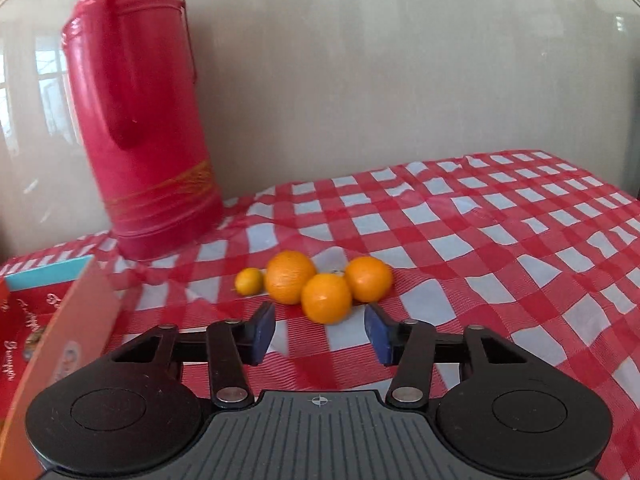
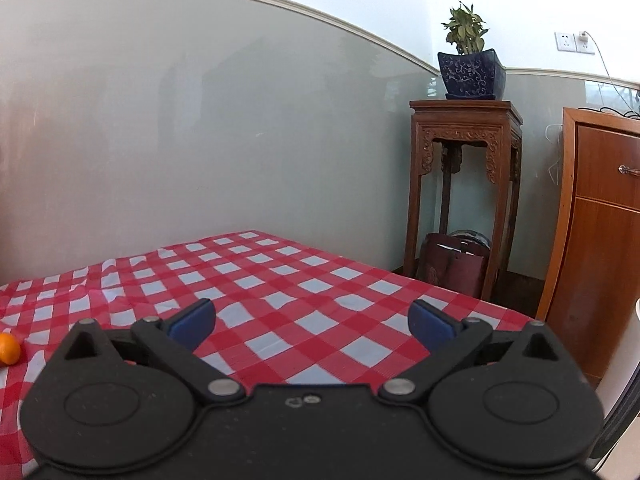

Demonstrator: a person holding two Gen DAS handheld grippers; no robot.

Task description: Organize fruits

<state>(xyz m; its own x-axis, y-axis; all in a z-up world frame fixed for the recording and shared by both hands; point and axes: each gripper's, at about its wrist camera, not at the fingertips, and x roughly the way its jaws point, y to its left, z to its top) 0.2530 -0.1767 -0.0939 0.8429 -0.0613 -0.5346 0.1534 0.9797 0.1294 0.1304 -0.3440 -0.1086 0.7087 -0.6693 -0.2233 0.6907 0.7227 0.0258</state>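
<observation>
Three oranges lie bunched on the red-checked tablecloth [image 1: 480, 240]: a left one [image 1: 290, 282], a near one [image 1: 326, 298] and a right one [image 1: 368, 279]. A small yellow citrus fruit [image 1: 249, 281] sits just left of them. My left gripper [image 1: 320, 330] is low over the cloth, partly open, its blue pads [image 1: 262, 332] empty and just short of the near orange. My right gripper [image 2: 312, 314] hovers wide open over bare cloth with nothing between its fingers. In the right wrist view one orange [image 2: 9, 348] shows at the far left edge.
A tall red thermos [image 1: 140, 120] stands behind the fruit at the wall. An open red and orange box [image 1: 60, 344] lies at the left. Past the table's right edge stand a carved plant stand [image 2: 464, 184] with a potted plant [image 2: 470, 68], a bag [image 2: 454, 264] and a wooden cabinet [image 2: 600, 220].
</observation>
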